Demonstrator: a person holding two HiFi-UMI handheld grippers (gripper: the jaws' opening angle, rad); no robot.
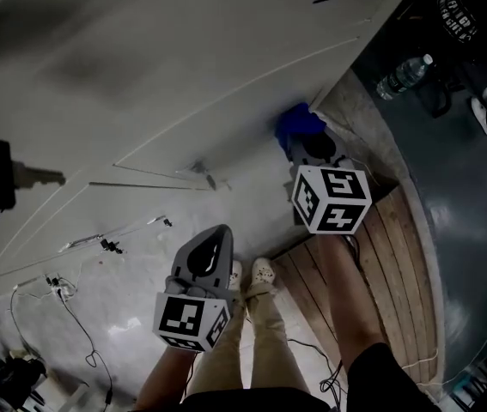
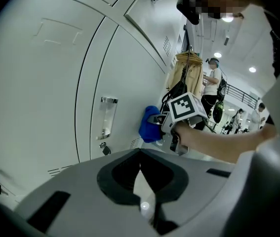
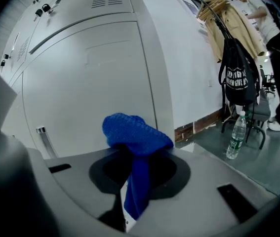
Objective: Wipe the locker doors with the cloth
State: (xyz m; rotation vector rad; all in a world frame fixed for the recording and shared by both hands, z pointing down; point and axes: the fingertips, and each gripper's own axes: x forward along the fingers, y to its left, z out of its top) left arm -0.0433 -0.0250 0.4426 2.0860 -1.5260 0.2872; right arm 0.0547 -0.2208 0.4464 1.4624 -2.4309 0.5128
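The blue cloth is gripped between the jaws of the right gripper, bunched above their tips at 12 o'clock with a tail trailing toward 6. It is held close to the white locker door. The left gripper is seen with its jaws drawn together on nothing. Contact of the cloth with the door is suggested only in the left gripper view, while a water bottle at 3 o'clock is shown in the right gripper view alone of the two.

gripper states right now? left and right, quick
Left hand-held gripper: closed, nothing between the jaws.
Right hand-held gripper: closed on the blue cloth.
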